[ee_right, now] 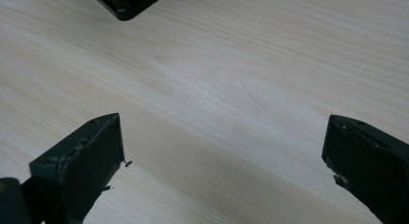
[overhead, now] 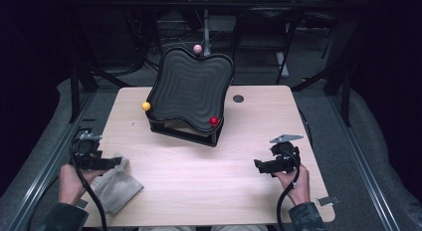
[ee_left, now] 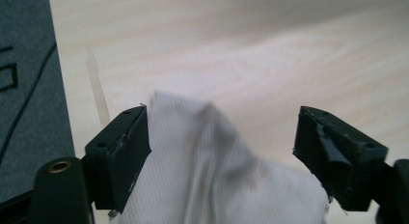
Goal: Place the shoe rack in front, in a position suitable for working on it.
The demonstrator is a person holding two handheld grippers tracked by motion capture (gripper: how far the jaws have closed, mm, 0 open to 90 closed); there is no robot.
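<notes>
Near the front left corner of the tabletop [overhead: 199, 166] lies one crumpled pale cloth [overhead: 115, 185], its near edge close to the table's front rim. Over it is the left hand-held gripper [overhead: 118, 162], held low in the person's left hand [overhead: 72, 181]. In the left gripper view the cloth [ee_left: 212, 171] rises in a soft peak between the two black jaws, which stand wide apart; the pads do not press on it, though one fold lies against the inner face of the jaw on that view's left. So this hand-held gripper has hold of nothing.

Across the tabletop, well apart from the cloth, the right hand-held gripper [overhead: 260, 166] sits in the person's right hand [overhead: 297, 183], a grey three-cornered plate on top and a cable trailing from it. Its own view shows the right hand-held gripper [ee_right: 222, 161] with both jaws spread wide over bare wood and nothing between them.

Toward the back of the tabletop stands one black wavy-edged tray [overhead: 191, 89], tilted on a dark base, with ridged rings across its face. Three small balls sit at its rim: one yellow ball [overhead: 146, 106] at the left corner, one red ball [overhead: 214, 121] at the lower right, and one pink ball [overhead: 197, 49] at the top. One small dark disc [overhead: 238, 98] is set in the tabletop just right of the tray.
</notes>
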